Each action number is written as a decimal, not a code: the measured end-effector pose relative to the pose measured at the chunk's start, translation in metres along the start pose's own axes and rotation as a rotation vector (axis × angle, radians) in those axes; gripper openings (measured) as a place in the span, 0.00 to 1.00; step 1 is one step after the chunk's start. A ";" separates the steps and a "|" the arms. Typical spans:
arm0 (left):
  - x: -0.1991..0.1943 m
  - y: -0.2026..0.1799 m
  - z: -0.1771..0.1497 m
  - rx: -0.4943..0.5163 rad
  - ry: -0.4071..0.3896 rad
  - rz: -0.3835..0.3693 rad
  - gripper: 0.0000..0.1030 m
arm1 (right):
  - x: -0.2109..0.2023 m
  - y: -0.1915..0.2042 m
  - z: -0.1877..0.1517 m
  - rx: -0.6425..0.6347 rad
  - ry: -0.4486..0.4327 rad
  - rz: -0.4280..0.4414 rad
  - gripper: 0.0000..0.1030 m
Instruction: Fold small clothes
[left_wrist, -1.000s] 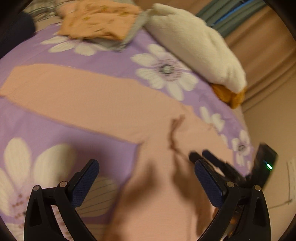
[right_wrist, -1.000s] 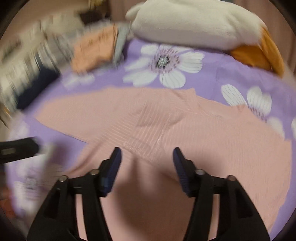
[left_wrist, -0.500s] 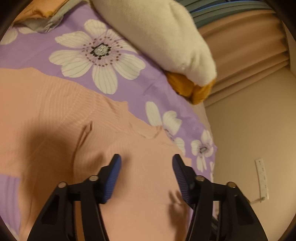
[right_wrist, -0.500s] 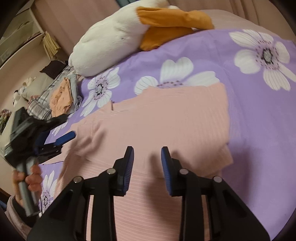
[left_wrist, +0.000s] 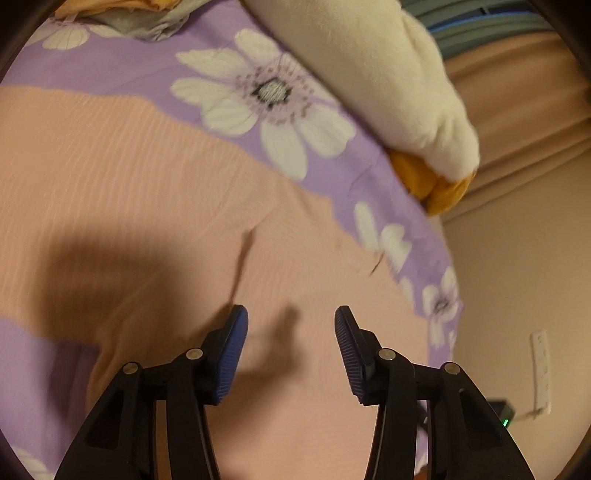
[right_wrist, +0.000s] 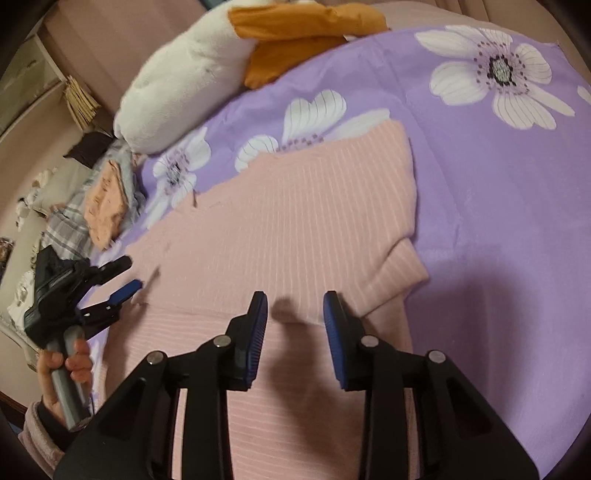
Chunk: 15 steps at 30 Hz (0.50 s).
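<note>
A pink ribbed long-sleeved top (left_wrist: 155, 206) lies flat on a purple flowered bedspread (left_wrist: 147, 70). In the right wrist view the top (right_wrist: 295, 221) has one sleeve folded back over the body. My left gripper (left_wrist: 291, 321) is open and empty, low over the top's body. It also shows at the left of the right wrist view (right_wrist: 123, 278), held in a hand over the top's left edge. My right gripper (right_wrist: 294, 308) is open and empty, just above the edge of the folded sleeve.
A white and orange plush toy (right_wrist: 192, 70) lies at the head of the bed, also in the left wrist view (left_wrist: 388, 77). A pile of other clothes (right_wrist: 105, 201) sits at the far left. A wall with a socket (left_wrist: 541, 365) stands to the right.
My left gripper has closed in on the top and swung slightly left. My right gripper has opened a little wider over the folded sleeve. The top has not moved.
</note>
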<state>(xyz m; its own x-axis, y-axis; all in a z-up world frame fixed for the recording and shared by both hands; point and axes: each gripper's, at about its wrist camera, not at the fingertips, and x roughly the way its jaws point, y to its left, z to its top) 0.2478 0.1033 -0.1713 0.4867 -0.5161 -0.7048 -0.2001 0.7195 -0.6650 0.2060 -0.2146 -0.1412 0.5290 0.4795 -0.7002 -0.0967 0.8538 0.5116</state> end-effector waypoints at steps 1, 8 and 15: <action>-0.004 0.003 -0.003 0.003 0.003 0.000 0.46 | -0.001 0.002 0.000 0.000 -0.003 -0.004 0.30; -0.082 0.045 -0.009 -0.074 -0.124 -0.007 0.73 | -0.035 0.022 -0.010 -0.015 -0.034 0.066 0.34; -0.177 0.134 0.001 -0.278 -0.351 0.064 0.73 | -0.055 0.048 -0.033 -0.048 -0.052 0.109 0.39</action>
<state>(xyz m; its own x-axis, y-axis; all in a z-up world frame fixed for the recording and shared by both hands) 0.1357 0.2918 -0.1354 0.7151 -0.2512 -0.6523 -0.4368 0.5680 -0.6975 0.1445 -0.1939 -0.0944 0.5559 0.5598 -0.6145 -0.1954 0.8065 0.5580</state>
